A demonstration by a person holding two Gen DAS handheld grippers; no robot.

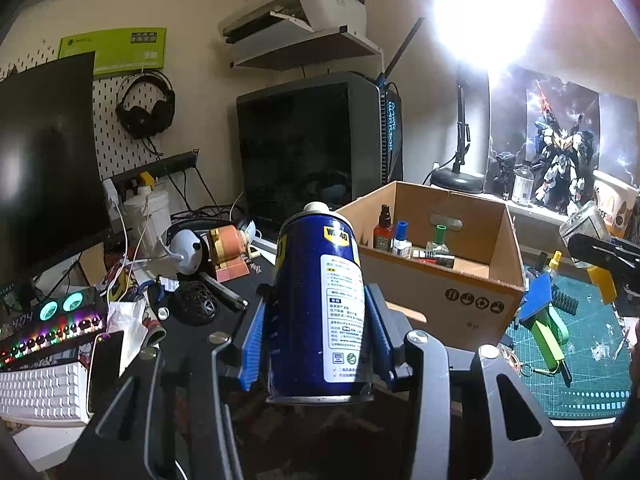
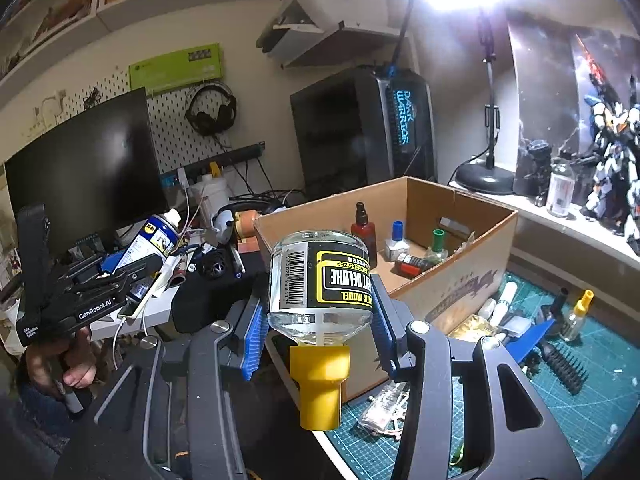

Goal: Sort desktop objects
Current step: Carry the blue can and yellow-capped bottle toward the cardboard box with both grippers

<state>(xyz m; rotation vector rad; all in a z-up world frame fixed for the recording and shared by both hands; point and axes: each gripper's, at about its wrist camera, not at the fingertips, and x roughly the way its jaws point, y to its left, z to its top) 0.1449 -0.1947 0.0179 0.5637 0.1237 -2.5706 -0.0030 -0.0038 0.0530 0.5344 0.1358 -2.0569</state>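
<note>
The left gripper squeezes a blue spray can, with the cardboard box at two o'clock. The right gripper squeezes a clear bottle, yellow cap at six o'clock.

The right gripper holds a clear bottle upside down, with its yellow cap toward the camera. The blue pads press on both sides of the bottle. Behind it sits an open box with a few small bottles inside. At the left, a hand holds the left gripper, which squeezes a blue spray can. A green mat lies to the right, with a black comb on it.
</note>
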